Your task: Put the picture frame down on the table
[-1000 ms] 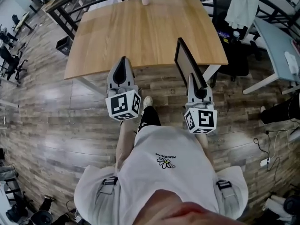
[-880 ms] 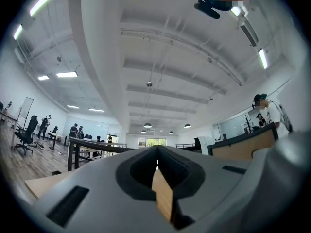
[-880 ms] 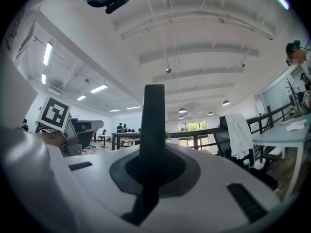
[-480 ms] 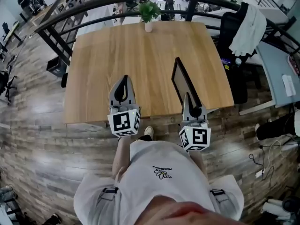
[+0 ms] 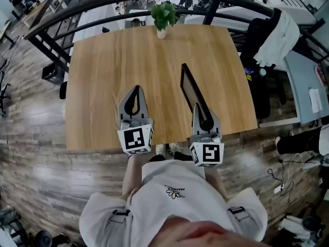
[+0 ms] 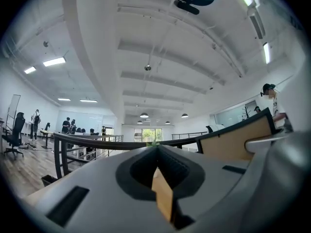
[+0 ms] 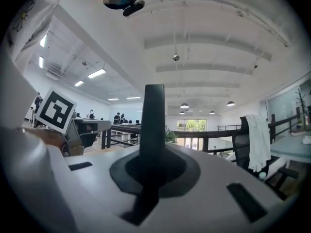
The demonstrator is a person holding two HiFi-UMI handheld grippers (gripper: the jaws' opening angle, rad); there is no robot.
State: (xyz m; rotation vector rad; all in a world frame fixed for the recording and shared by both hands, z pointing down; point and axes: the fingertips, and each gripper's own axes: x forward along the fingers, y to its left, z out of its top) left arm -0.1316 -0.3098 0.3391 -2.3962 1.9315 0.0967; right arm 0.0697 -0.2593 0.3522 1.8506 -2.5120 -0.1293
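Note:
The picture frame [image 5: 191,89] is a thin dark panel seen edge-on, held upright over the near right part of the wooden table [image 5: 103,76]. My right gripper [image 5: 201,118] is shut on its near lower end. In the right gripper view the frame's dark edge [image 7: 154,125] rises straight up between the jaws. I cannot tell whether the frame touches the tabletop. My left gripper [image 5: 135,90] hovers over the table's near edge to the left of the frame, shut with nothing in it. In the left gripper view the frame's tan back [image 6: 238,140] shows at the right.
A small potted plant [image 5: 163,15] stands at the table's far edge. A black railing [image 5: 103,1] curves behind it. At the right, a black chair with a white garment [image 5: 277,32] stands beside a grey desk [image 5: 308,81]. Wood floor surrounds the table.
The person has stepped up to the table. Both grippers, earlier over the floor before the near edge, are now above the tabletop, the frame carried forward with the right one.

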